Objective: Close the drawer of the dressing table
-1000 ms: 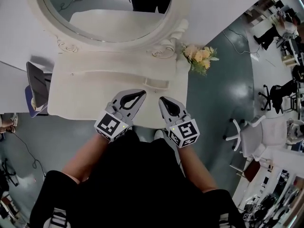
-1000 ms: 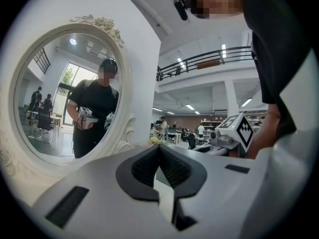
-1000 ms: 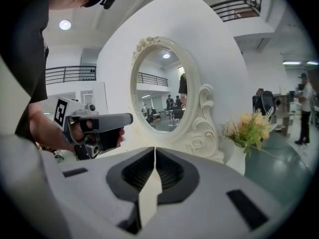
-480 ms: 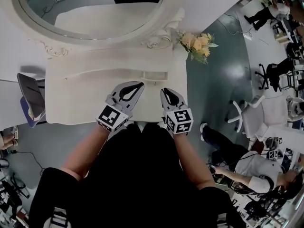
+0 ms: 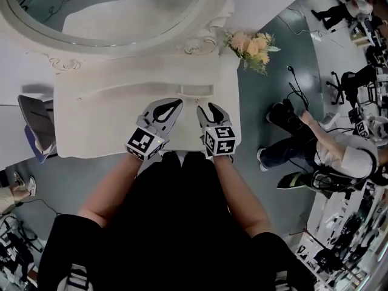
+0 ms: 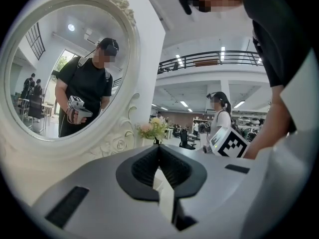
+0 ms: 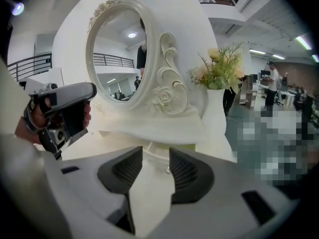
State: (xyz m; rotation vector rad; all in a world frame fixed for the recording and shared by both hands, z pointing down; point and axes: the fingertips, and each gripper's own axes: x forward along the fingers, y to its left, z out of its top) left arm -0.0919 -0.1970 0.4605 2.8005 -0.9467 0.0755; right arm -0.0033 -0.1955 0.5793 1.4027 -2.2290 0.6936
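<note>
The white dressing table (image 5: 97, 126) carries a small drawer (image 5: 197, 90) that stands slightly pulled out of its raised back tier. In the right gripper view the drawer front (image 7: 158, 159) and its small knob (image 7: 166, 170) lie just beyond the jaws. My right gripper (image 5: 208, 107) (image 7: 156, 149) hovers over the table right in front of the drawer. Its jaws are opening, and the knob shows in the gap with no pad on it. My left gripper (image 5: 177, 102) (image 6: 159, 146) is shut and empty, beside it on the left.
An oval mirror (image 5: 109, 5) stands at the table's back and a vase of flowers (image 5: 251, 46) at its right corner. A chair (image 5: 33, 129) is at the table's left. A person (image 5: 315, 147) crouches on the floor to the right.
Both grippers have sunk toward the tabletop and drawn closer together. The right gripper's jaws went from shut to open. A person has come into view at the right.
</note>
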